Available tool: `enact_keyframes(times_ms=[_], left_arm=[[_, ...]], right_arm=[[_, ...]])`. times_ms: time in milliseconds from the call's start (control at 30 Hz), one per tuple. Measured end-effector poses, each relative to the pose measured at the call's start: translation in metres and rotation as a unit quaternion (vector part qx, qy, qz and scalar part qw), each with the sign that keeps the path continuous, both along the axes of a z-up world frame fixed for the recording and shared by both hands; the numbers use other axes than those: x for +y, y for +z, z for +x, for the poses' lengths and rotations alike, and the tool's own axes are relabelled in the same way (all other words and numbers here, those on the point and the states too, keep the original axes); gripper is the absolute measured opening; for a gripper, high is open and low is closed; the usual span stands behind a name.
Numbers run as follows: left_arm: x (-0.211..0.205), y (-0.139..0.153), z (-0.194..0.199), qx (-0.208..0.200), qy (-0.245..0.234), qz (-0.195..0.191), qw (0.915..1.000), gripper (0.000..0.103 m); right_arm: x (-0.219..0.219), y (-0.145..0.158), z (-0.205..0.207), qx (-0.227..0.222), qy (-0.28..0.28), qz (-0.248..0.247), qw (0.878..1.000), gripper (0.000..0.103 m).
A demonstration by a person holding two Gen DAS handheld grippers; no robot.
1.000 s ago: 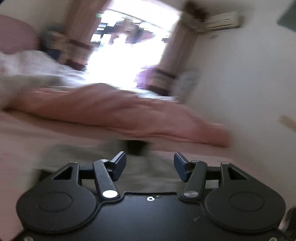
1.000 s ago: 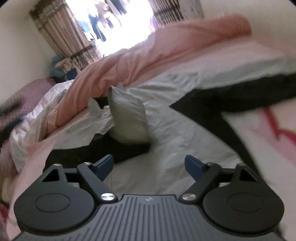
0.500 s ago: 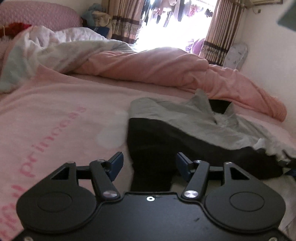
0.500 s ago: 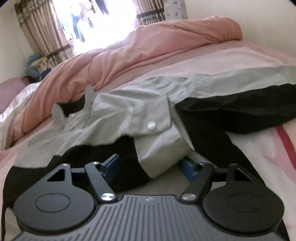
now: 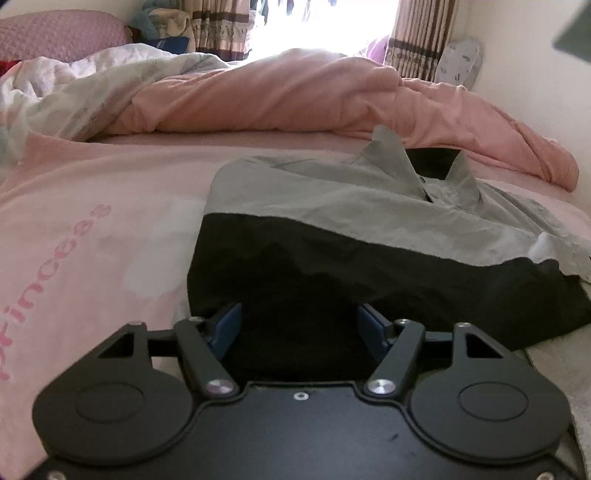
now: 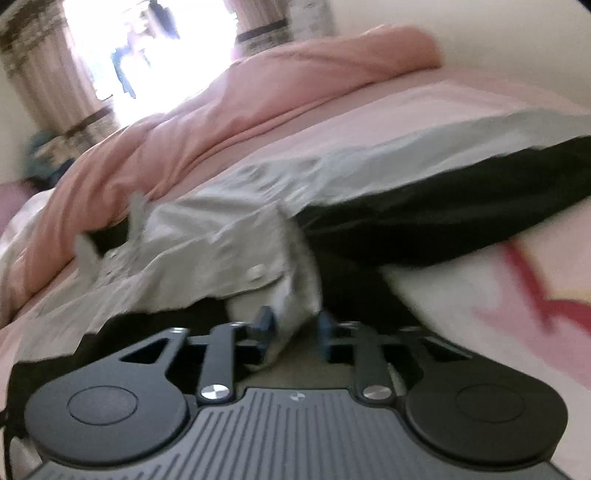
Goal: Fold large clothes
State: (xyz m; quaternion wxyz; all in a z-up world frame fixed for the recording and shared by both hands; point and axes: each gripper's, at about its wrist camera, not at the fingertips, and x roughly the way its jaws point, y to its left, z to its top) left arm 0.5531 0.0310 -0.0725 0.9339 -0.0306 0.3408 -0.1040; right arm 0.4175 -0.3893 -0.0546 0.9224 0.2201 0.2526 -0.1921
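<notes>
A large shirt point(image 5: 332, 206), grey at the top and black below, lies spread on the pink bed sheet point(image 5: 92, 221), collar points sticking up. My left gripper point(image 5: 299, 325) hovers low over the black part point(image 5: 369, 280). Its jaws are opening and its pads press on nothing. In the right wrist view the same shirt point(image 6: 221, 236) lies crumpled, and its grey buttoned sleeve cuff point(image 6: 295, 295) sits between the fingers of my right gripper point(image 6: 294, 326). Those jaws are opening slightly, though the pads still pinch the cuff. That view is motion-blurred.
A bunched pink quilt point(image 5: 295, 96) runs along the far side of the bed behind the shirt. A white blanket point(image 5: 92, 81) and a purple pillow point(image 5: 55, 35) lie at the far left. The wall point(image 5: 535, 92) borders the bed on the right, with curtains and a bright window behind.
My left gripper has sunk and drawn in close over the shirt's black part. My right gripper's fingers have narrowed from wide apart onto the grey cuff, and the view has tilted.
</notes>
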Motion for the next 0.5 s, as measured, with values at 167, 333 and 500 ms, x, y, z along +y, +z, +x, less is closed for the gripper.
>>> enact_keyframes(times_ms=[167, 333, 500], left_arm=[[0.003, 0.033, -0.014, -0.037, -0.007, -0.038, 0.9986, 0.07], [-0.015, 0.023, -0.006, -0.019, -0.021, -0.012, 0.9995, 0.071], [-0.027, -0.01, 0.014, 0.013, -0.016, 0.02, 0.9996, 0.076]], right_arm=[[0.013, 0.022, -0.001, -0.044, 0.051, -0.039, 0.997, 0.042], [0.021, -0.001, 0.033, 0.005, 0.074, -0.039, 0.996, 0.042], [0.007, -0.013, 0.029, -0.002, 0.109, -0.027, 0.994, 0.042]])
